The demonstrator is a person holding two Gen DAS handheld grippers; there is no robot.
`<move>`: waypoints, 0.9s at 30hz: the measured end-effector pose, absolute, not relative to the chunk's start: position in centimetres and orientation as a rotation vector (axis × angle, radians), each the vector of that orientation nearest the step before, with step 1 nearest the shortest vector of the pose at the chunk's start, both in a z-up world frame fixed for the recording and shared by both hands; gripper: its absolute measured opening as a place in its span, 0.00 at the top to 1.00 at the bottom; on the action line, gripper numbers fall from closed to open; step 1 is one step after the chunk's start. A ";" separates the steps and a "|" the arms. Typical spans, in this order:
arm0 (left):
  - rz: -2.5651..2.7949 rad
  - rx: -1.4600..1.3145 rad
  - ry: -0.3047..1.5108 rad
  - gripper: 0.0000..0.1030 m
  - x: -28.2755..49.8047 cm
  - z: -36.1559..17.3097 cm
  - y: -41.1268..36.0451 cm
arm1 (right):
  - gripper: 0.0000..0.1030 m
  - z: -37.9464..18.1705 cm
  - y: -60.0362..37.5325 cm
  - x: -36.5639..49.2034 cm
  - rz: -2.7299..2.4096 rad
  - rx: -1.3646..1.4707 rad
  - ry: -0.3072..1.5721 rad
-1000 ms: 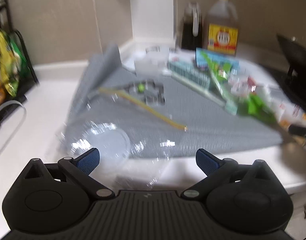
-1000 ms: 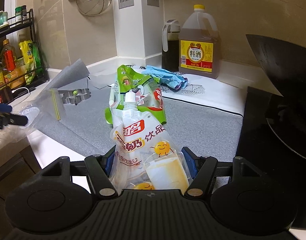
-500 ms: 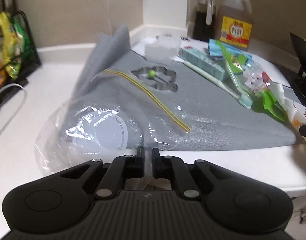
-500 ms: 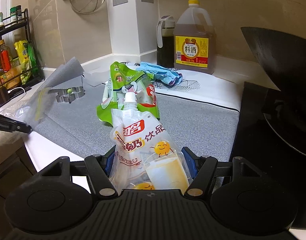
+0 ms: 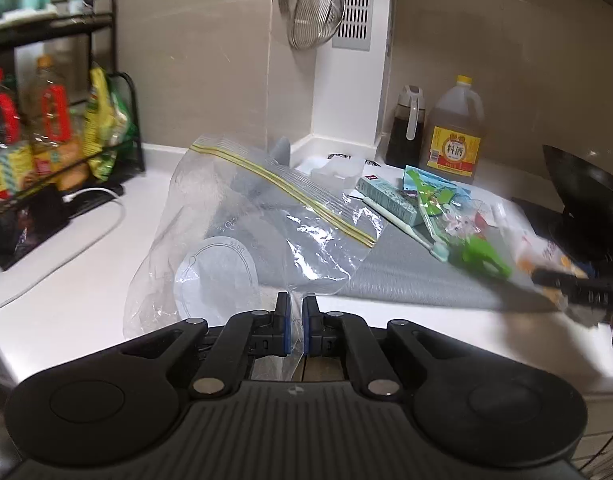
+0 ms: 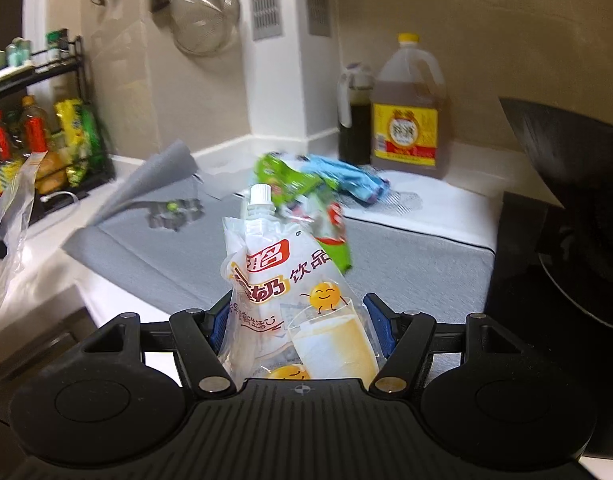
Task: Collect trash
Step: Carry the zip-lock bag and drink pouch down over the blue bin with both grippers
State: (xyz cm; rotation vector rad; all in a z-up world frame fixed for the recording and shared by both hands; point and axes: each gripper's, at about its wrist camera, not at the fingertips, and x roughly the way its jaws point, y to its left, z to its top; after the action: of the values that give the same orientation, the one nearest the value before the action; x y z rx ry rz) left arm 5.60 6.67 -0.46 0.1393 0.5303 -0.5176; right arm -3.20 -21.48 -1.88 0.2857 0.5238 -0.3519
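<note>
- The left gripper [image 5: 294, 322] has its fingers drawn narrow, pinching a bottom edge of the clear zip bag [image 5: 246, 236]; held from below like this, the bag stands up off the surface with its yellow zip line slanting across the top, which looks meant to keep it ready as the container for the trash
- The right gripper [image 6: 298, 320] has its fingers fairly wide, pressed against both sides of a white drink pouch [image 6: 294, 292]; the pouch stands upright between them, cap up, judged to be the next piece bound for the bag
- In the right wrist view the bag [image 6: 8, 216] hangs at the far left, well apart from the pouch, so the two hands must come together before anything goes in
- More trash lies on the grey mat [image 5: 406, 276]: a green wrapper [image 5: 478, 256], a toothbrush [image 5: 398, 222] and a small box [image 5: 390, 196], near one another
- The white surface [image 5: 66, 292] carries the mat; behind stand a cooking-wine jug [image 5: 456, 136] and a dark bottle [image 5: 406, 128], a rack of bottles and packets [image 5: 46, 120] at the left, a wok [image 6: 566, 200] at the right, and a strainer [image 5: 316, 16] on the wall
</note>
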 end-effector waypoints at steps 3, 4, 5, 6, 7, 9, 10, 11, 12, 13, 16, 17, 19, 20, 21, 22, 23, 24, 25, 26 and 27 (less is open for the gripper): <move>-0.513 0.124 0.539 0.94 2.9 -0.8 8.2 | 0.34 -0.8 -19.9 -4.0 -0.310 0.268 0.499; -0.508 0.110 0.548 0.94 2.1 -1.0 8.8 | 0.34 -0.6 -19.4 -4.3 -0.295 0.262 0.494; -0.506 0.096 0.558 0.94 1.3 -1.2 9.2 | 0.34 -0.4 -18.8 -4.5 -0.281 0.257 0.490; -0.506 0.086 0.566 0.94 0.5 -1.5 9.7 | 0.34 -0.2 -18.2 -4.8 -0.267 0.251 0.488; -0.500 0.079 0.572 0.94 -0.3 -1.8 10.1 | 0.34 0.0 -17.6 -5.1 -0.254 0.246 0.486; -0.492 0.072 0.587 0.94 -1.8 -2.4 10.6 | 0.34 0.2 -16.4 -5.7 -0.225 0.240 0.486; -0.490 0.069 0.595 0.94 -2.6 -2.8 10.9 | 0.34 0.2 -15.7 -5.9 -0.209 0.235 0.489; -0.489 0.063 0.604 0.94 -3.2 -3.1 11.1 | 0.34 0.1 -15.1 -6.2 -0.192 0.231 0.495; -0.492 0.059 0.613 0.94 -3.9 -3.4 11.3 | 0.34 0.1 -14.3 -6.5 -0.172 0.224 0.503; -0.496 0.056 0.616 0.94 -4.6 -3.7 11.5 | 0.34 -0.1 -13.6 -6.7 -0.153 0.218 0.512; -0.515 0.038 0.636 0.94 -6.2 -4.6 11.7 | 0.34 -0.8 -11.2 -7.3 -0.094 0.204 0.549; -0.520 0.026 0.645 0.94 -6.5 -4.9 11.7 | 0.34 -1.3 -10.5 -7.4 -0.078 0.199 0.567; -0.539 0.017 0.668 0.94 -7.1 -5.7 11.5 | 0.34 -2.3 -9.2 -7.4 -0.046 0.192 0.608; -0.543 0.014 0.678 0.94 -7.3 -6.2 11.4 | 0.34 -3.0 -8.5 -7.4 -0.034 0.191 0.629; -0.549 0.015 0.690 0.94 -7.6 -6.7 11.2 | 0.34 -3.7 -7.9 -7.4 -0.023 0.190 0.650; -0.554 0.018 0.700 0.94 -7.7 -7.2 11.0 | 0.34 -4.4 -7.3 -7.3 -0.014 0.185 0.672; -0.555 0.016 0.714 0.94 -7.8 -7.8 10.8 | 0.34 -5.1 -6.9 -7.2 -0.007 0.182 0.694; -0.558 0.011 0.730 0.94 -7.7 -8.4 10.7 | 0.34 -5.8 -6.4 -7.1 -0.005 0.180 0.715; -0.560 0.004 0.745 0.94 -7.6 -8.9 10.6 | 0.34 -6.5 -6.1 -6.9 -0.002 0.179 0.737; -0.558 0.000 0.757 0.94 -7.4 -9.5 10.5 | 0.34 -7.1 -5.9 -6.8 0.001 0.178 0.756; -0.553 -0.003 0.769 0.94 -7.2 -10.1 10.4 | 0.34 -7.6 -5.7 -6.7 0.000 0.177 0.772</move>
State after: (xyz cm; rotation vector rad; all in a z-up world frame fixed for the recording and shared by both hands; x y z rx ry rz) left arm -7.17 10.39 -10.07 -0.0027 0.7693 -0.5534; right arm -6.71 -5.68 -7.63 0.1767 0.7724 0.0002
